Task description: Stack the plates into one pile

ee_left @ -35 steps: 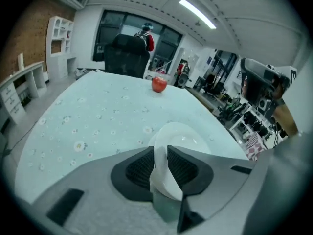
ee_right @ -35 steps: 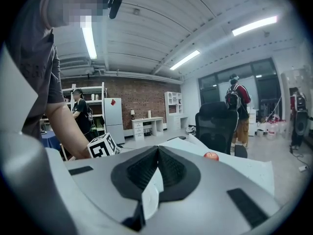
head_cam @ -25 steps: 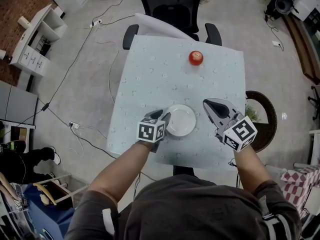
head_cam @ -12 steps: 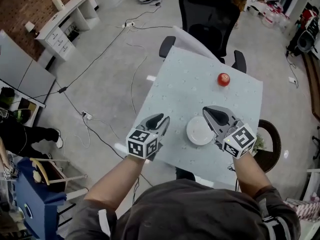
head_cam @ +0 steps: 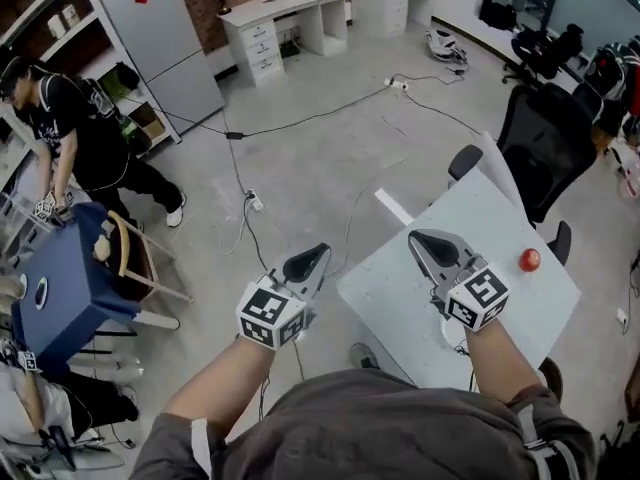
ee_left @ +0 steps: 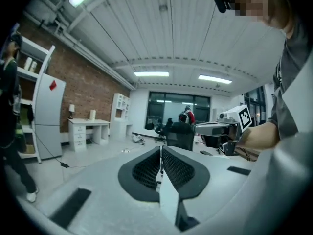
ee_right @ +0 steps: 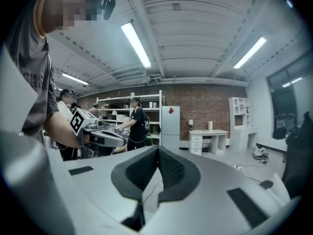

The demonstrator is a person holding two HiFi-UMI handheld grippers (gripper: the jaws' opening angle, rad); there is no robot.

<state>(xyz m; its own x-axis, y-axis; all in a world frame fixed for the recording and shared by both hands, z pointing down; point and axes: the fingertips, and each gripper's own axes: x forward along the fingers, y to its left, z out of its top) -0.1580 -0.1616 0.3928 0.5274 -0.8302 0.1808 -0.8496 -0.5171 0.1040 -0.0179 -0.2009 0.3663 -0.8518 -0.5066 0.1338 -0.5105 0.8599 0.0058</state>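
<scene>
Now left tool [head_cam: 318,255] just closed, empty; right tool [head_cam: 421,239] shut, empty.

Table [head_cam: 400,303]: lower right.
Apple [head_cam: 529,259]: on table, toward its far right edge.
Office chair [head_cam: 545,138]: behind table.
Right gripper [head_cam: 415,238]: above table's left part.
Left gripper [head_cam: 320,252]: left of table, over floor [head_cam: 330,178].
Desk [head_cam: 285,3]: far back.
Cables [head_cam: 300,123]: on floor, between desk and table.

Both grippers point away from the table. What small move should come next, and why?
Probably lower both grippers to rest; stacking looks finished. The left gripper, whose jaws have just been closing, and the right gripper are shut on nothing, and the table shows an apple but no loose plate.
</scene>
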